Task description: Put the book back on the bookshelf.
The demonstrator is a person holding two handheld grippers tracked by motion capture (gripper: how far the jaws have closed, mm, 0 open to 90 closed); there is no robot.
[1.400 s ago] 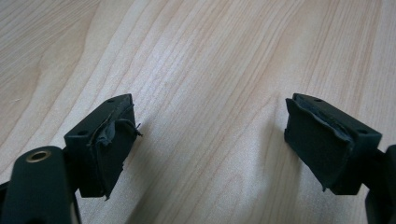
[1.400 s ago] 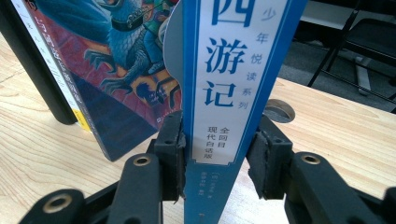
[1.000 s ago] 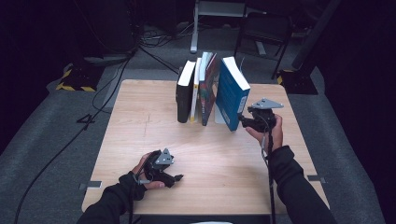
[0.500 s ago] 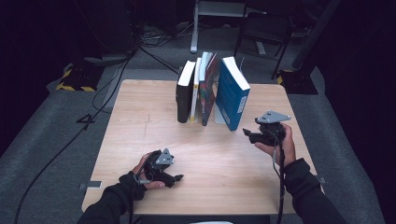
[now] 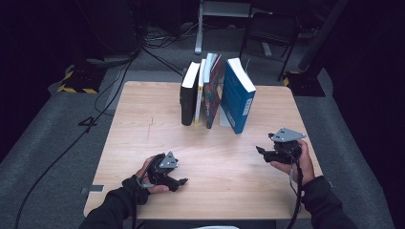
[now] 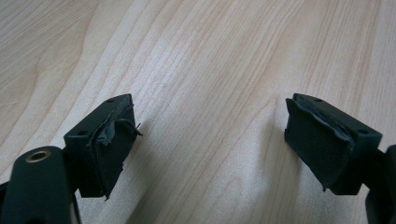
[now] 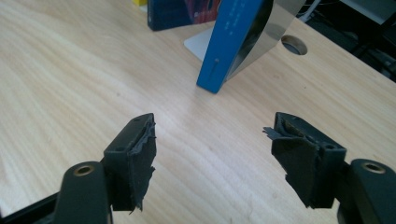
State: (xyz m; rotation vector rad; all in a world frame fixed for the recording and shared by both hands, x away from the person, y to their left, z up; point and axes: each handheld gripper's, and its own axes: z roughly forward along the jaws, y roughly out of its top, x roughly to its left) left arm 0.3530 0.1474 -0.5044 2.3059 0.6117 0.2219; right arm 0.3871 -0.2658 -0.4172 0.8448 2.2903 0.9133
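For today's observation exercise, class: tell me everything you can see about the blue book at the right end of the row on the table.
The blue book is a thick volume with a glossy blue cover, white page edges on top and pale lettering on its spine. It stands on the wooden table, leaning left, at the right end of the row, with a gap to the dark book beside it. In the right gripper view a shiny metal bookend backs it. No gripper touches it.

High view: table [image 5: 143, 124] evenly lit from above, surroundings near black; slightly soft, low detail. Pale glare patch on the wood near the books [image 5: 217, 93], short shadows at their bases. Gripper views: bright, wood grain sharp in mid-frame, near jaw bodies blurred; soft shadows under the pads [image 6: 112, 149].
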